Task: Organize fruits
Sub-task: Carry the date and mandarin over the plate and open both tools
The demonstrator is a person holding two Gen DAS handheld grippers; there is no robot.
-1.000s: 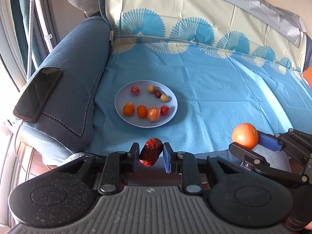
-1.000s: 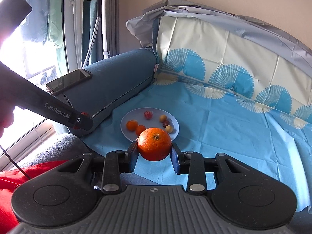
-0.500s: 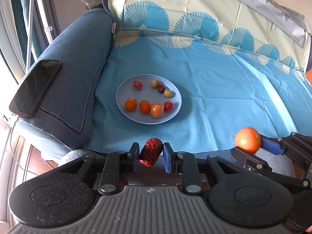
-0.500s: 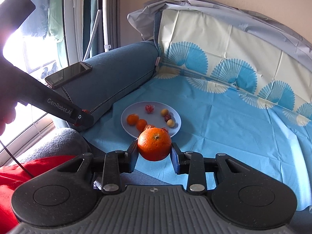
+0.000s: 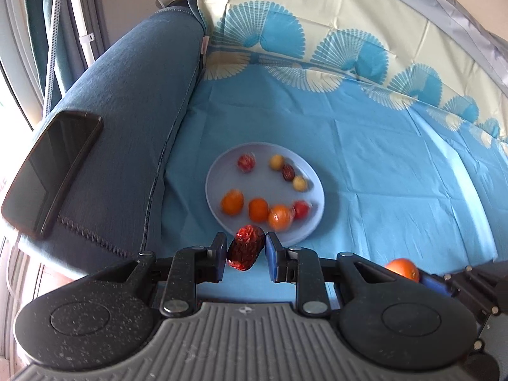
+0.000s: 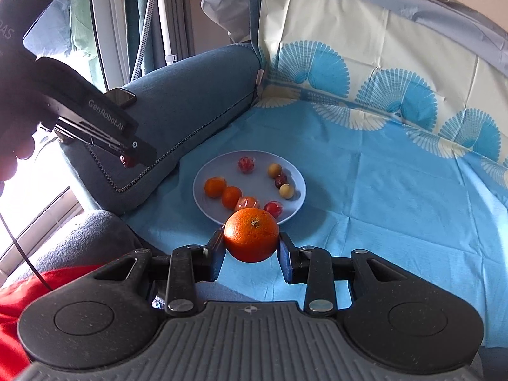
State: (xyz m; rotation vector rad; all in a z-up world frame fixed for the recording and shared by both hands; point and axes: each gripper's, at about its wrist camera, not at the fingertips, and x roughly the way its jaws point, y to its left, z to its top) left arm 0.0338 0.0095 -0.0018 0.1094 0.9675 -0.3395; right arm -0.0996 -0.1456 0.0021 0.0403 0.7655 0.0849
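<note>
My left gripper (image 5: 246,250) is shut on a wrapped red date (image 5: 245,249) and hangs just in front of the near rim of a pale blue plate (image 5: 222,171). The plate (image 6: 203,174) lies on a blue cloth and holds several small fruits: small oranges (image 5: 232,202), red and yellow ones. My right gripper (image 6: 251,247) is shut on a large orange (image 6: 251,234), just short of the plate's near edge. In the left wrist view that orange (image 5: 402,269) shows at the lower right. In the right wrist view the left gripper (image 6: 128,158) hangs left of the plate with the date.
A blue sofa armrest (image 5: 127,101) rises left of the plate, with a black phone (image 5: 50,171) lying on it. A patterned cloth (image 5: 349,120) covers the seat and backrest. A red garment (image 6: 19,298) and a grey cushion (image 6: 79,241) sit at the lower left of the right wrist view.
Both grippers have moved forward toward the plate, which now looks larger and closer in both views. Each grip is unchanged.
</note>
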